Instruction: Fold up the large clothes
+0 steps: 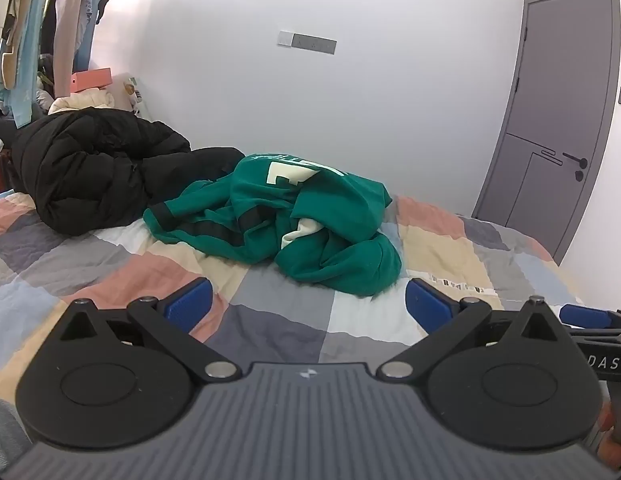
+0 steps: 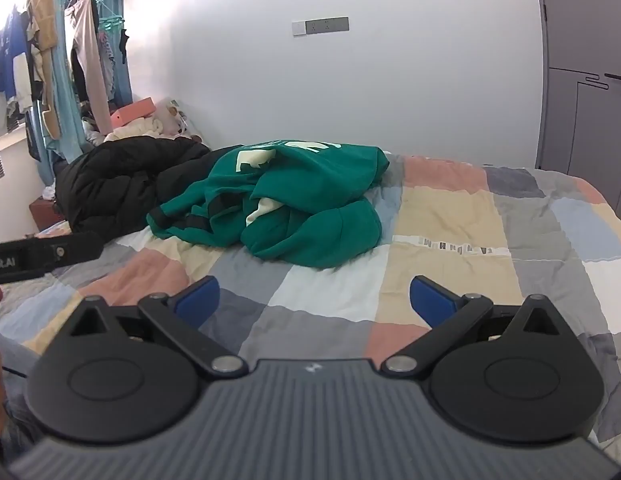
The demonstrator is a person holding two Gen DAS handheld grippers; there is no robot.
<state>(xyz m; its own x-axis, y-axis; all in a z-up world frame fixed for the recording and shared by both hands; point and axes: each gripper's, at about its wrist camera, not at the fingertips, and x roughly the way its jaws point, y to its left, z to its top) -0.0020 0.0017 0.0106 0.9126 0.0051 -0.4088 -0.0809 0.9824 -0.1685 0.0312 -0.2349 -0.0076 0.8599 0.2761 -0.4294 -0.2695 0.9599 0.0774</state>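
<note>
Garments — one green sweatshirt, one black coat.

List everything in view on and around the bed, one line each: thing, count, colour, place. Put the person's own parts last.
Sweatshirt: one, green with cream lettering and black bands, crumpled on the bed's middle.
Puffer coat: one, black, bundled left of the sweatshirt.
Quilt: one, patchwork of pink, grey, beige, white and blue, covering the bed.
Box: one, pink, behind the coat.
Hanging clothes: several, blue, beige, pink, on a rack far left.
Door: one, grey, shut, on the right.
Wall plates: one strip, white and grey, on the white wall.
Left hand-held gripper: one, black with blue pads, open above the quilt.
Right hand-held gripper: one, likewise open.
</note>
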